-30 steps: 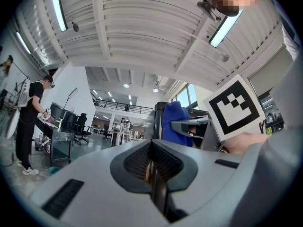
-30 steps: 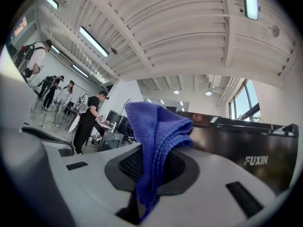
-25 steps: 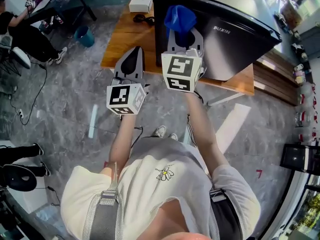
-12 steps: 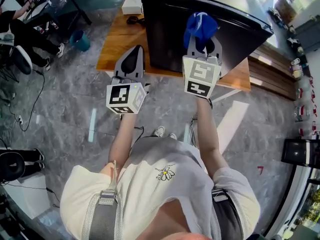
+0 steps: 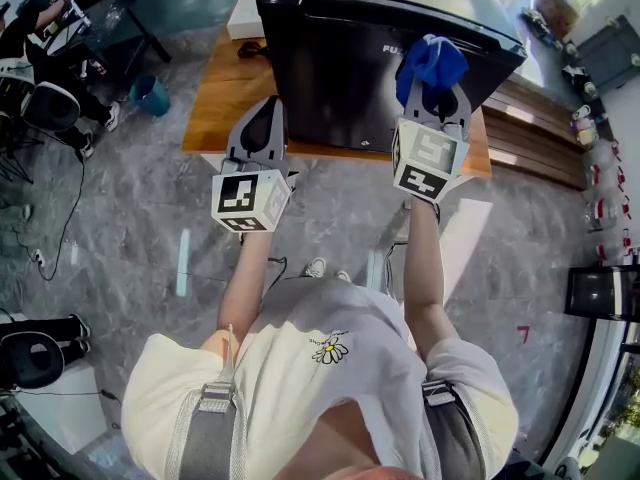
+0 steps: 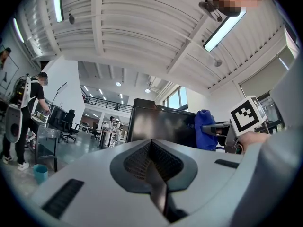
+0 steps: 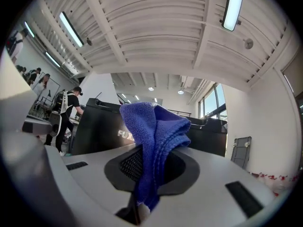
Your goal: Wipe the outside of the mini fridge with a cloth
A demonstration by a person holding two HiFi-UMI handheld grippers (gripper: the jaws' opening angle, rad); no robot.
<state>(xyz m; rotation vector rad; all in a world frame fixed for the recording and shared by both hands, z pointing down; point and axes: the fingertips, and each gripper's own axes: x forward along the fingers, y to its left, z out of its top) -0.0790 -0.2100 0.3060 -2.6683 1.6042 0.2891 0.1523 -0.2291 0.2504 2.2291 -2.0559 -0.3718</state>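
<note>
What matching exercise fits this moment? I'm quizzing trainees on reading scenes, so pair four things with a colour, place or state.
Things:
1. cloth
2. mini fridge
3. left tool
4. bucket

States:
A. shut, empty
B. teal, on the floor
C. blue, clamped in the right tool
D. black, on the wooden table

Pairs: 1-C, 2-D, 3-A, 4-B.
</note>
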